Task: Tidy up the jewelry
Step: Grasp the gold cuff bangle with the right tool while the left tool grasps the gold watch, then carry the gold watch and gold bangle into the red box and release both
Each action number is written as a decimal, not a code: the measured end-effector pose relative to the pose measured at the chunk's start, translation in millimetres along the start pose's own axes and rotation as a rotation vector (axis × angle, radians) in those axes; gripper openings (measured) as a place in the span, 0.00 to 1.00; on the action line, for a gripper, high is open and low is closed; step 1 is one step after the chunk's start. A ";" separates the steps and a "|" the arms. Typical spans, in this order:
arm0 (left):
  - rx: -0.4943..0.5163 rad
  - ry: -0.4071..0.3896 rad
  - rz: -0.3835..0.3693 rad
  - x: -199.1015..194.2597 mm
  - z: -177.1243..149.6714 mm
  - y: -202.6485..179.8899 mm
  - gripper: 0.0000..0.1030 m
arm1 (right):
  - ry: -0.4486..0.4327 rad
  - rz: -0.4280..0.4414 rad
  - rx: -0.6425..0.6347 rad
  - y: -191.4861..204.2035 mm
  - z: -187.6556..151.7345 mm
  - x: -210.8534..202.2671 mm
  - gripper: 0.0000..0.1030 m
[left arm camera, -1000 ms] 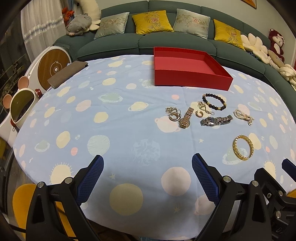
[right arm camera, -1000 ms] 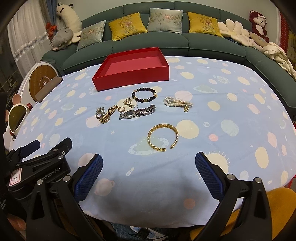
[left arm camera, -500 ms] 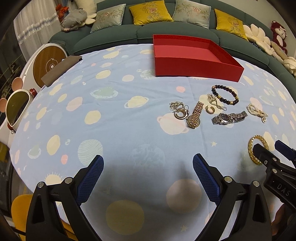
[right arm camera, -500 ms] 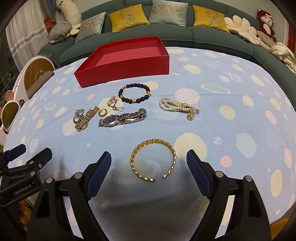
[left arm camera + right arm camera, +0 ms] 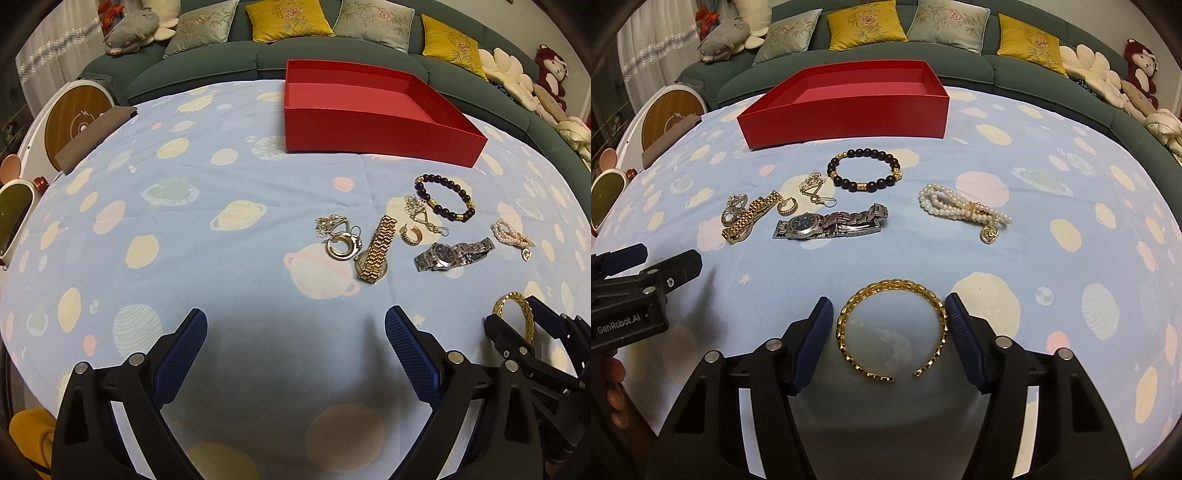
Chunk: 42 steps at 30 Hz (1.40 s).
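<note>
Closing around an open-ended gold chain-link bangle, the right gripper sits low in the centre of the right wrist view, its blue ribbed pads bracketing the ring from both sides. The right pad looks to be at or just against the bangle's rim, while a thin gap remains at the left pad, so the bangle is between the jaws but not yet clamped and lies flat on the pale blue planet-print tablecloth. The left gripper hangs wide open with nothing between its pads, at the bottom of its own view, above bare cloth.

Farther up the frame lie a silver metal wristwatch, a gold link watch band, a white pearl bracelet with a gold charm and a dark bead bracelet with gold spacers. Beyond them, in the upper middle, stands the shallow red cardboard box, which looks empty.

The step in hand appears to be the first pick. Next, the pads likely need to finish closing evenly without squashing the bangle's open gap, then lift it and carry it up-frame over the box's near wall.
</note>
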<state>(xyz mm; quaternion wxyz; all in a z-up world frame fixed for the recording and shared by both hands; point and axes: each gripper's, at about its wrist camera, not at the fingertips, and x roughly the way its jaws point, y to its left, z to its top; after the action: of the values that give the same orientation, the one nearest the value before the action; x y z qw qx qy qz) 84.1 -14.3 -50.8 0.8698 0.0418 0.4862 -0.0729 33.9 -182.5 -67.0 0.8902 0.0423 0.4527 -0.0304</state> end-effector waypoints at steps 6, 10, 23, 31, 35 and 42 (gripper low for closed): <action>-0.032 0.013 -0.054 16.1 12.3 -11.5 0.90 | -0.015 -0.002 0.000 -1.2 -1.3 -1.3 0.54; -0.032 0.014 -0.044 28.1 18.2 -16.7 0.76 | -0.017 0.007 0.008 -2.9 -1.3 -1.6 0.54; 0.019 -0.019 -0.095 25.0 21.6 -30.1 0.19 | -0.018 0.027 0.035 -5.4 0.1 -2.9 0.54; 0.019 -0.010 -0.154 15.0 14.5 -26.9 0.09 | -0.027 0.039 0.048 -5.7 -2.6 -12.2 0.54; -0.003 -0.010 -0.189 7.9 10.3 -19.8 0.09 | -0.034 0.041 0.053 -5.6 -4.5 -17.9 0.54; -0.017 -0.043 -0.212 -15.1 8.2 -11.2 0.09 | -0.052 0.053 0.052 -3.1 -6.5 -31.7 0.54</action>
<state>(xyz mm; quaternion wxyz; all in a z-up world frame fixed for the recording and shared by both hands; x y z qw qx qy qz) 81.4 -25.2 -33.7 0.8679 -0.0187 0.4695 -0.1615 9.8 -184.4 -45.4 0.9007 0.0766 0.4271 -0.0197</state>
